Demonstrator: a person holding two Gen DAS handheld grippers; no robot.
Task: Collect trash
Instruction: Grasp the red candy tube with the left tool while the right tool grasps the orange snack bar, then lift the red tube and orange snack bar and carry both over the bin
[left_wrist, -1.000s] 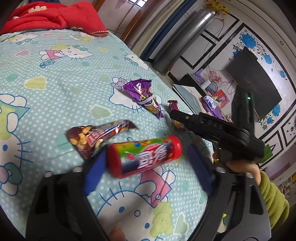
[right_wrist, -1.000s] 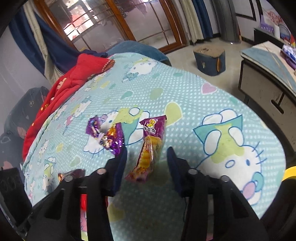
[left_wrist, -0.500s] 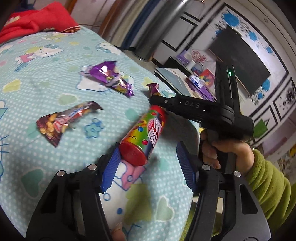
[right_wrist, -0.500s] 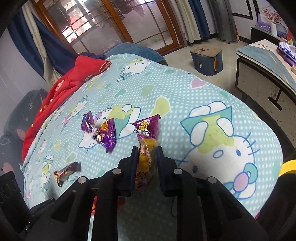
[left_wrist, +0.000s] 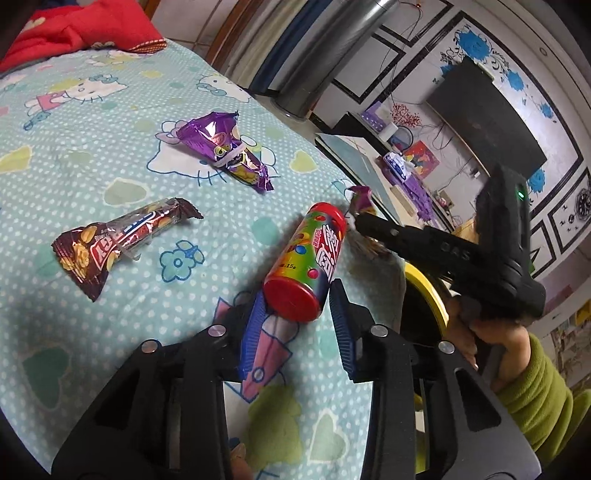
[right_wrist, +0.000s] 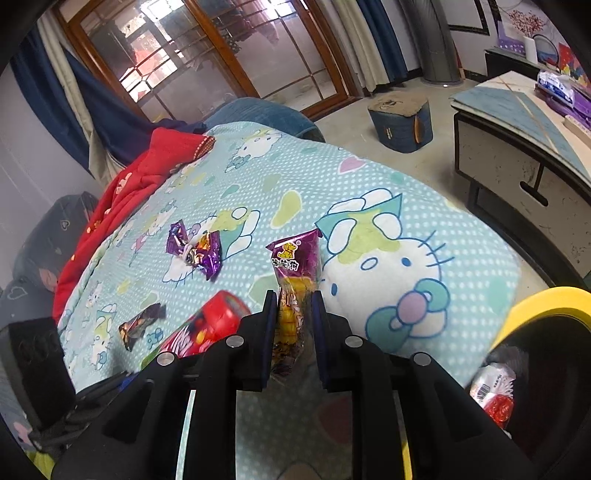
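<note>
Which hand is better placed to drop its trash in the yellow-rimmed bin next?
Right. Its claw is shut on the snack wrapper, and the bin sits just beside it. The left claw has only just been closing around the candy tube.

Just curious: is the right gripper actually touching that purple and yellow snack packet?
Touching. The right wrist view shows the right gripper shut on the snack packet.

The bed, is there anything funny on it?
Yes. Snack rubbish lies on the bedspread: a brown wrapper and a purple wrapper loose, plus a candy tube that the left gripper is taking.
</note>
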